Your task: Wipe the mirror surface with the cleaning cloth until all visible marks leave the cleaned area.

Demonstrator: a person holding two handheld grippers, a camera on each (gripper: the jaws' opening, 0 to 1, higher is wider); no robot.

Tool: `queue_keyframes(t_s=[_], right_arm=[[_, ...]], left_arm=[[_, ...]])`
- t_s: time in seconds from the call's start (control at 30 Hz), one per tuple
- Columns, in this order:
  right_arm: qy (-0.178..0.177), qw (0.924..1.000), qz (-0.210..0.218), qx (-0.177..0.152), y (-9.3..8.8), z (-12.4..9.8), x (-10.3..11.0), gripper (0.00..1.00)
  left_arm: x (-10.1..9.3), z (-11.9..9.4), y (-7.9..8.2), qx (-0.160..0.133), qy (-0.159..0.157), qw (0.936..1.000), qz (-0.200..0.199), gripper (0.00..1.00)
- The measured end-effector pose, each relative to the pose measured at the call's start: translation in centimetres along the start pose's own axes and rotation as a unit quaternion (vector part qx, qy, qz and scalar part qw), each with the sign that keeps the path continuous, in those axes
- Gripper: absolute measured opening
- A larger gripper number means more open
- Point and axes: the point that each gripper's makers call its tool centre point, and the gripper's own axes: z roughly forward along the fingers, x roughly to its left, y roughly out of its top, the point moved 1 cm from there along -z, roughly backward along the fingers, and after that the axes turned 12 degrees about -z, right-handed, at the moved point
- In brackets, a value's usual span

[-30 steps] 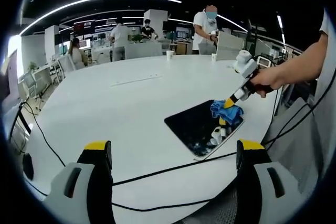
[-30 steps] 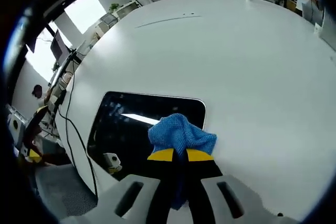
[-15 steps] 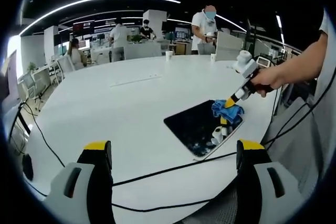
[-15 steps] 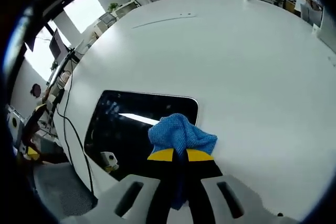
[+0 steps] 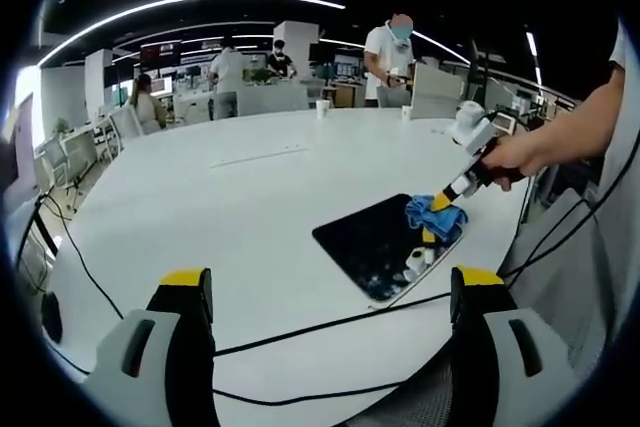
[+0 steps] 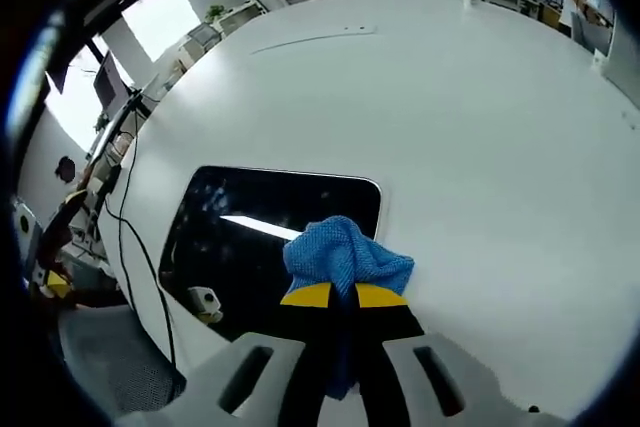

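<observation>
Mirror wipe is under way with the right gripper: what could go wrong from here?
The blue cloth sits at the mirror's edge, so a stroke may run off onto the white table. A black cable lies close beside the mirror; a sweep could snag it. The right gripper pinches only a bunch of cloth, which could slip out. The left gripper hangs open, not steadying the mirror.

Open table around the mirror; black cables cross its near edge, seemingly loose.
</observation>
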Motion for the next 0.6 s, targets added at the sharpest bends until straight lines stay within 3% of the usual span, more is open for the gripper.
queue_keyframes(t_s=[0.6], right_arm=[[-0.006, 0.9999, 0.012, 0.000, -1.8, -0.8, 1.0, 0.01]], left_arm=[[0.0, -0.1, -0.4, 0.004, 0.000, 1.0000, -0.005, 0.99]])
